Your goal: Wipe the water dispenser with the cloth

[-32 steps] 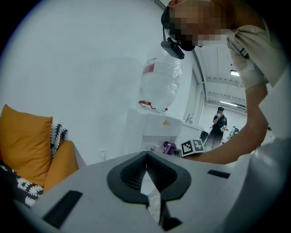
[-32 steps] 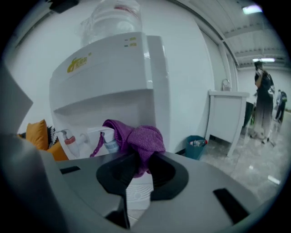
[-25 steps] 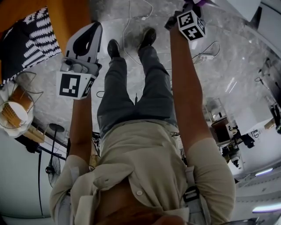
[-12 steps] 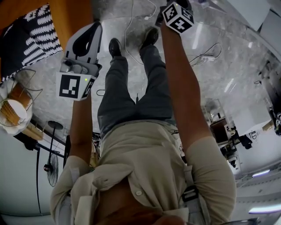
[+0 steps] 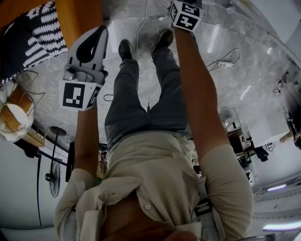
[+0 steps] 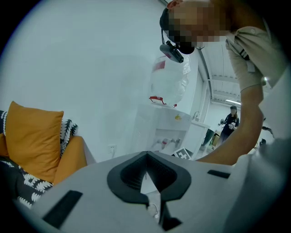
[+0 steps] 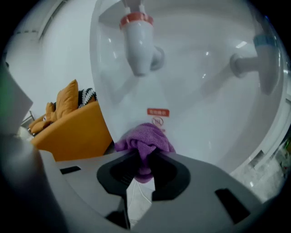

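Note:
My right gripper [image 7: 144, 154] is shut on a bunched purple cloth [image 7: 145, 139], which presses against the white back wall of the water dispenser [image 7: 195, 104] recess, just below a red warning label. Above the cloth hang a red-collared tap [image 7: 138, 41] and a blue-collared tap [image 7: 259, 63]. In the head view only the right gripper's marker cube [image 5: 185, 14] shows at the top. My left gripper [image 6: 146, 154] is shut with nothing in it and is held away from the dispenser [image 6: 166, 136], which stands farther off with a bottle [image 6: 169, 82] on top. In the head view the left gripper [image 5: 93, 37] sits upper left.
An orange sofa [image 7: 72, 127] with a black-and-white patterned cushion [image 5: 30, 33] stands left of the dispenser. Cables and a power strip [image 5: 225, 63] lie on the marble floor. A wire basket table [image 5: 16, 117] and a fan [image 5: 51, 176] are at the left. Another person [image 6: 231, 120] stands far off.
The right gripper with the cloth has shifted leftward and farther up in the head view. The left gripper has stayed nearly still.

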The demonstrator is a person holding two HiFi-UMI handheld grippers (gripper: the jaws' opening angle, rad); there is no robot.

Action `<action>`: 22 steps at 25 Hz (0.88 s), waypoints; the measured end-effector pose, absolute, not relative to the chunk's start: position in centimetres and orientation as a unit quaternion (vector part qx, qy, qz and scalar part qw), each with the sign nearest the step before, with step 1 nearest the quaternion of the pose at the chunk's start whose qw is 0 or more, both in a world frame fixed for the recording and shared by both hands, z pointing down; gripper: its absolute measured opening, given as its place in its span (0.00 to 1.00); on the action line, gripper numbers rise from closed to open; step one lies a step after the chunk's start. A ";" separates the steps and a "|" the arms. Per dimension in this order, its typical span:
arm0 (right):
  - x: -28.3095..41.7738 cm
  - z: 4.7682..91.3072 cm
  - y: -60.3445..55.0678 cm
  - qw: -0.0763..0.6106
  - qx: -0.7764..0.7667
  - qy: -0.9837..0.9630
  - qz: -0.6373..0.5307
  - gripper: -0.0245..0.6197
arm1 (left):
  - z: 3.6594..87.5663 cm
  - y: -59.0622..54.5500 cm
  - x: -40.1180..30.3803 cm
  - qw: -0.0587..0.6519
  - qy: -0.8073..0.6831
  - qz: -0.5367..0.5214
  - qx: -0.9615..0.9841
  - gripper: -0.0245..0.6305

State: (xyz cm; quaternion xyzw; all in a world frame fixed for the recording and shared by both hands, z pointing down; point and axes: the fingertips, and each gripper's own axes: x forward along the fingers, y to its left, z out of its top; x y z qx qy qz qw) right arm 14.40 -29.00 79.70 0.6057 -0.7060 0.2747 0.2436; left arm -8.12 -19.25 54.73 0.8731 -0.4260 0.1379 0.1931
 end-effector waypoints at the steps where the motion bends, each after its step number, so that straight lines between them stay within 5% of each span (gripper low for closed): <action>1: 15.3 80.9 -28.6 0.259 0.604 -0.701 0.277 0.15 | 55.1 -19.2 -8.2 0.194 -0.426 0.139 0.873 0.06; 10: 24.6 83.5 -25.5 0.328 0.638 -0.647 0.258 0.15 | 57.7 -18.7 -6.8 0.207 -0.412 0.144 0.876 0.06; 17: 28.3 84.0 -22.4 0.318 0.689 -0.596 0.263 0.15 | 58.4 -18.6 -6.1 0.208 -0.405 0.145 0.879 0.06; 22: 28.2 85.6 -20.7 0.244 0.747 -0.521 0.331 0.15 | 58.9 -18.4 -7.3 0.210 -0.410 0.147 0.876 0.06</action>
